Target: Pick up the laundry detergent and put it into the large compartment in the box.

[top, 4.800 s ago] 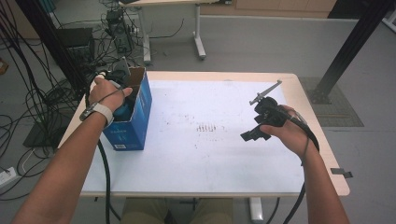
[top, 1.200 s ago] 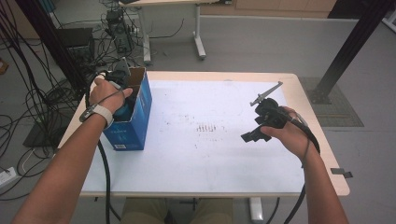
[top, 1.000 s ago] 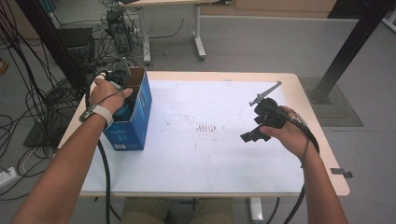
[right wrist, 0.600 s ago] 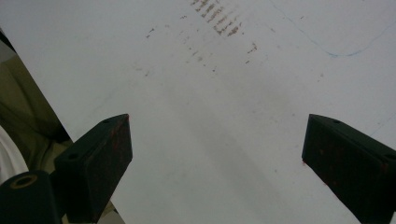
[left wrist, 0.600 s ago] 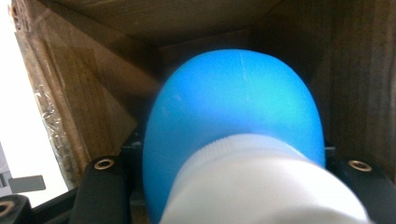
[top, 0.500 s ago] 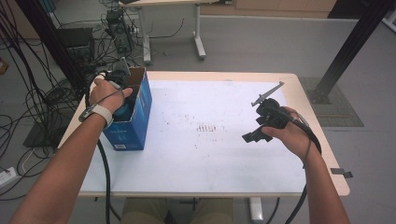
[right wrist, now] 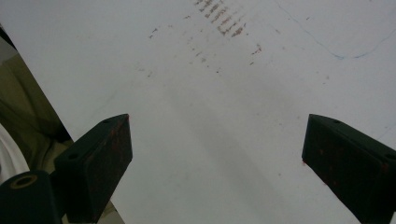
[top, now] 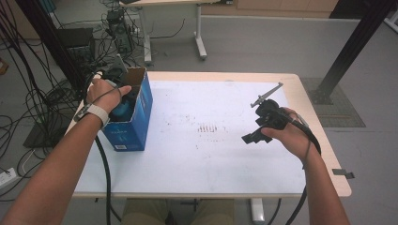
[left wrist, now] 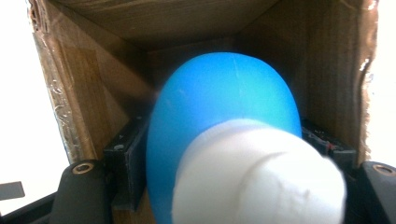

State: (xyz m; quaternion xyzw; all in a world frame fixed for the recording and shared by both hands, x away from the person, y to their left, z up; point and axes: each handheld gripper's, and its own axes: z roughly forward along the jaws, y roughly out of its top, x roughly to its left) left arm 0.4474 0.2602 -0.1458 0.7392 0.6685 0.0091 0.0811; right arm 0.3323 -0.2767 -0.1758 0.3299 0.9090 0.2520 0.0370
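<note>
blue bottle (left wrist: 224, 140) lowered into cardboard box (top: 136, 117), upper left; left hand-held gripper (top: 117, 91) just easing open around it; next, withdrawing upward. right hand-held gripper (right wrist: 215, 154) released, idle.

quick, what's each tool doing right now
Left tool: in the box, jaws just opening, blue bottle between them.
Right tool: open, empty, over the table.

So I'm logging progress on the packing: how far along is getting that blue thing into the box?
Mostly done: the blue bottle with the white cap already sits inside the open cardboard box. In hand: the left gripper is down in the box, its jaws have just been opening, the bottle between them. Left: drawing that gripper out. The right gripper is open above the white tabletop.
</note>
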